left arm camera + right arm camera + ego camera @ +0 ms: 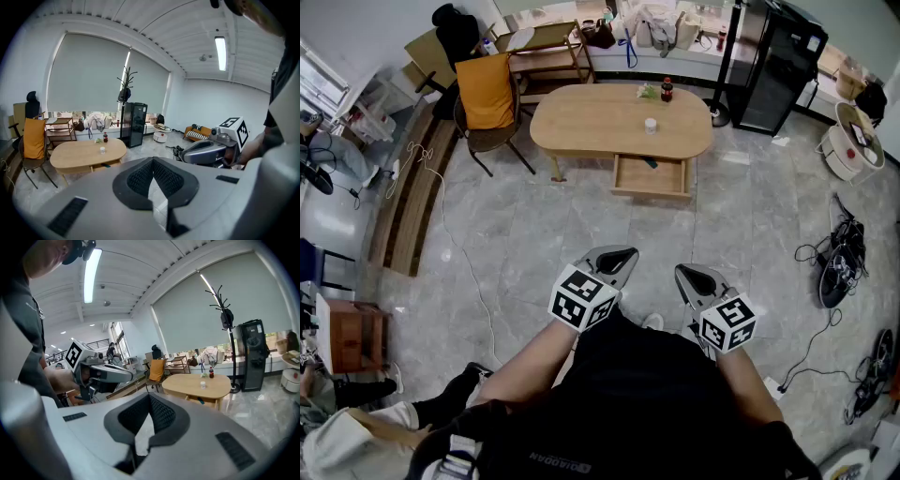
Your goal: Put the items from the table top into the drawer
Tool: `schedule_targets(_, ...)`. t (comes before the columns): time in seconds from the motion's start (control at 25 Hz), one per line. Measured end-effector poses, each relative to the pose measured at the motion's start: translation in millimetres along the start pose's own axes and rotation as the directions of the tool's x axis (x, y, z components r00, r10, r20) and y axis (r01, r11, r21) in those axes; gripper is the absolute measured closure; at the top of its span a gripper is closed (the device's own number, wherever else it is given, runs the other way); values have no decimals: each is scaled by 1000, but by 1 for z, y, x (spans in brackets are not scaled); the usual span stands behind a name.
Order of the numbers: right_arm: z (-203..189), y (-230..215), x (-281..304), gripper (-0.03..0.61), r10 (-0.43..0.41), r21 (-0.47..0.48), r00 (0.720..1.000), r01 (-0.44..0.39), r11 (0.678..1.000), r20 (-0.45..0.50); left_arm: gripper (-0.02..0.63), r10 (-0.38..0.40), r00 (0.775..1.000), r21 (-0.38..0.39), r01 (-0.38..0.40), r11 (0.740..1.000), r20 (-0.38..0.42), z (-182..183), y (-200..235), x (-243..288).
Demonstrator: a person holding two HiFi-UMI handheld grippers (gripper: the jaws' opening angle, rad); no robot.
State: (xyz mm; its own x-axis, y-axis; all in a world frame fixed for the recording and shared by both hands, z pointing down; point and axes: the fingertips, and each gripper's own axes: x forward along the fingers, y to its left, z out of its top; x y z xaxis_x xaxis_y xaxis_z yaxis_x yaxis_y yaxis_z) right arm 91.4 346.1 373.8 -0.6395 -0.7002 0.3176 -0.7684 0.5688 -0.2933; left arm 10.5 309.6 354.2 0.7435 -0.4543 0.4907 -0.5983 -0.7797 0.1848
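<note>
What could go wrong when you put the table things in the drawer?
1. The bottle stands tall near the far edge of the table; a clumsy nudge could tip it.
2. The drawer sticks out open at the front; legs might bump it.
3. The left hand-held gripper and right hand-held gripper are both shut; unless opened first, they'd probably just push the small white cup.
</note>
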Motion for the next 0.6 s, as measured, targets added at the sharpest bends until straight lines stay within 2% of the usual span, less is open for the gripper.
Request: schedule_targets(0.6,6,0,16,575,2,5,1000,-2,1000,-1,609,-12,1000,7,12,1000,-18,1,14,1)
